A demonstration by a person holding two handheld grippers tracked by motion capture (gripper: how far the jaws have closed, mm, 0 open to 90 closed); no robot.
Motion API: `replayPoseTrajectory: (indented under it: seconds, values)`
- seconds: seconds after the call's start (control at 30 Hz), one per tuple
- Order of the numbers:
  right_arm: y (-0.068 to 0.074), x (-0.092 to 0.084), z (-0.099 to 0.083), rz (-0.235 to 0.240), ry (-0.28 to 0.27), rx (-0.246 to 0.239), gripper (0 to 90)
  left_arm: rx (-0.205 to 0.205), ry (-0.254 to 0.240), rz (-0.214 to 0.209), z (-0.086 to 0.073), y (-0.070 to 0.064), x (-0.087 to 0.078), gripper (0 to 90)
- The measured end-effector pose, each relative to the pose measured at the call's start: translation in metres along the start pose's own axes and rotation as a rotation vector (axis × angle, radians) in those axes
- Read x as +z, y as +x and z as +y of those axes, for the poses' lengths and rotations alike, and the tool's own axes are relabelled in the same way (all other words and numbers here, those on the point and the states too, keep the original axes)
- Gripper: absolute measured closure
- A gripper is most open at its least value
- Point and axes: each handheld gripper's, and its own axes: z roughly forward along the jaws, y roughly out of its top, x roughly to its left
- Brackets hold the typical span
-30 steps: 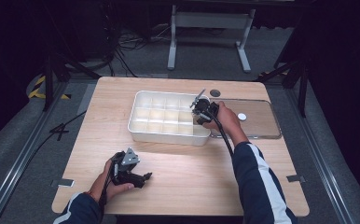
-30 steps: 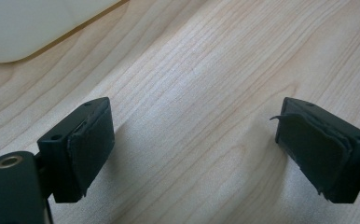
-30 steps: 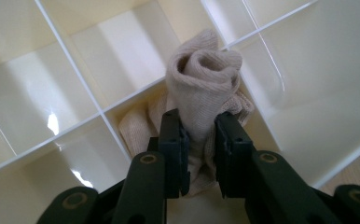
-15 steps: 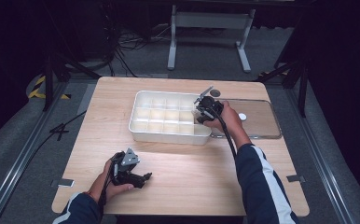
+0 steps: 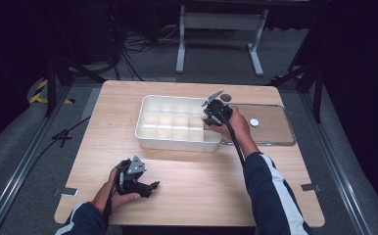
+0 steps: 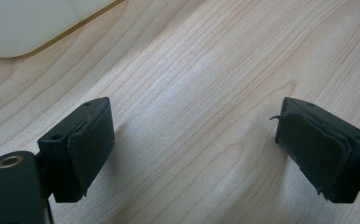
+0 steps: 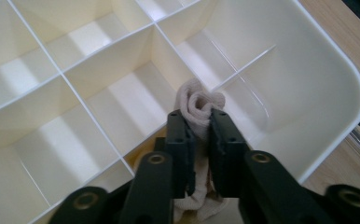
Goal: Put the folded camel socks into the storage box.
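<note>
At frame centre, the right gripper (image 7: 200,126) has just been closing and is pinching a rolled sock (image 7: 197,103) above the divided tray (image 7: 336,79), probably to store it; the left gripper (image 6: 192,149) is resting with wide, empty jaws.

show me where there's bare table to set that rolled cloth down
Bare wood lies between the tray and the left gripper, and left of the tray. It is crowded where the right gripper, clamping the cloth, meets the clear lid.

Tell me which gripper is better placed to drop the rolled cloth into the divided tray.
Right. The right gripper is already shut on the rolled cloth, its jaws having just closed on it, directly over the divided tray. The left gripper rests open and empty on the table, near the person.
</note>
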Motion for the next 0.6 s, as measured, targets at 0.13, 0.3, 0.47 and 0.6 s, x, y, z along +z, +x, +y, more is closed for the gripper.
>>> replayPoseTrajectory:
  seconds: [0.13, 0.3, 0.47, 0.6]
  values:
    - [-0.0017, 0.0007, -0.0006, 0.000, 0.014, 0.018, 81.9, 0.000, -0.001, 0.000, 0.0000, 0.0001, 0.0001, 11.8]
    - [0.0019, 0.0024, -0.0016, 0.039, 0.056, -0.003, 82.4, 0.000, 0.000, 0.000, 0.0000, 0.0000, 0.0000, 11.9]
    - [0.0019, 0.0052, -0.0020, 0.038, 0.071, 0.025, 82.5, 0.002, 0.002, 0.001, 0.0000, 0.0001, -0.0001, 11.9]
    - [0.0007, 0.0089, -0.0042, 0.057, 0.084, 0.037, 82.7, 0.003, 0.002, 0.000, 0.0000, 0.0002, -0.0001, 11.9]
